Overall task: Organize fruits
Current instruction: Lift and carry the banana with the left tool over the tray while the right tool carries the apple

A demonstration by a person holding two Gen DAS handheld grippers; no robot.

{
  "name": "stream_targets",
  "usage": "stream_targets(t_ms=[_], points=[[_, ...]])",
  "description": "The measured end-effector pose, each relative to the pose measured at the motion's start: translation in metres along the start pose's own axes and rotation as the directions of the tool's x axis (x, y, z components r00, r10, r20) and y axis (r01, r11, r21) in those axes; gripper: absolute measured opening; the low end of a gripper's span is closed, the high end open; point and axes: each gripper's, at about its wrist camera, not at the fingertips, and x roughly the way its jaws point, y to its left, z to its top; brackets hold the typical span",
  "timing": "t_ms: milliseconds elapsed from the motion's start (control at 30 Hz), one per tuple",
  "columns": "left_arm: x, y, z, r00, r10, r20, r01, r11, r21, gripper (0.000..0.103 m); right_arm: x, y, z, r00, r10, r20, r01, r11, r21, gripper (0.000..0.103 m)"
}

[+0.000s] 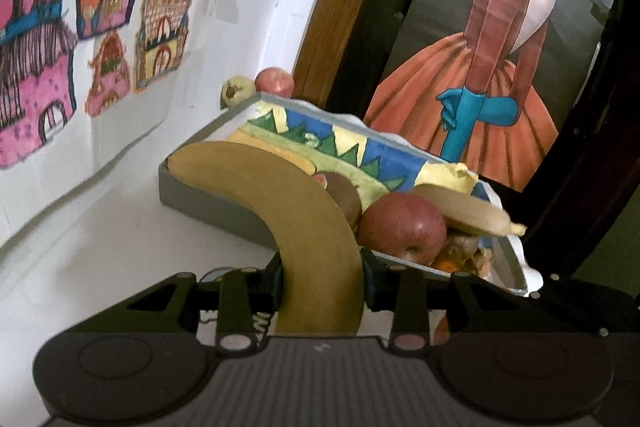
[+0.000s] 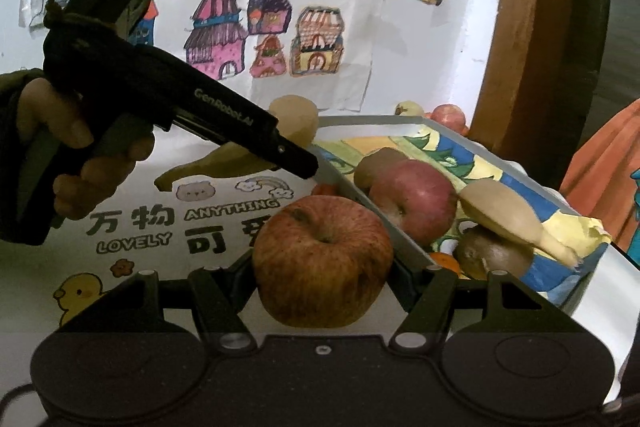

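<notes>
The left gripper (image 1: 320, 287) is clamped on the lower end of a long, curved, dull-yellow banana (image 1: 280, 203), which arches up and away toward the near left corner of the grey rectangular tray (image 1: 188, 191). The right gripper (image 2: 322, 291) grips a round, red-and-yellow streaked apple (image 2: 322, 261) from both sides, held just near the tray's grey rim, over the white table mat printed with cartoon animals and lettering (image 2: 132, 223).

Beyond the claws, the tray, lined with a blue, yellow and green painted paper sheet (image 1: 360, 155), already holds a good share of the fruit: a dark red apple (image 2: 412, 201), a brown kiwi (image 2: 494, 257), a second pale banana (image 2: 508, 217) lying across them, and something orange low at the near edge that is too hidden to name.

The sorting looks partly done. By this view, the two held pieces are not yet in the tray. Outside it, past its far corner against the wall of children's house drawings (image 2: 264, 35), sit another red apple (image 1: 274, 81) and a pale greenish fruit (image 1: 236, 91), which may also be waiting. A pale cut fruit end (image 2: 294, 121) shows behind the left tool; whether it lies inside the tray cannot be told.
</notes>
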Motion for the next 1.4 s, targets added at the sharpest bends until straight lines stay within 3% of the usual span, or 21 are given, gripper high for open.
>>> stream_targets(t_ms=[233, 500, 767, 1400], points=[[-0.007, -0.011, 0.022, 0.997, 0.009, 0.078, -0.010, 1.000, 0.013, 0.040, -0.027, -0.027, 0.018, 0.997, -0.005, 0.075, 0.000, 0.998, 0.070, 0.069], [0.009, -0.013, 0.044, 0.986, 0.051, 0.159, -0.051, 0.999, -0.003, 0.040, -0.024, -0.072, 0.053, 0.976, -0.142, 0.163, 0.123, 0.985, 0.121, 0.069], [0.048, 0.000, 0.047, 0.989, 0.095, 0.116, -0.091, 0.995, -0.034, 0.040, 0.029, -0.107, 0.063, 0.971, -0.217, 0.100, 0.193, 0.959, 0.207, 0.069], [0.086, 0.008, 0.044, 0.992, 0.109, 0.064, -0.108, 0.994, -0.021, 0.040, 0.082, -0.117, 0.061, 0.982, -0.183, 0.039, 0.171, 0.962, 0.212, 0.069]])
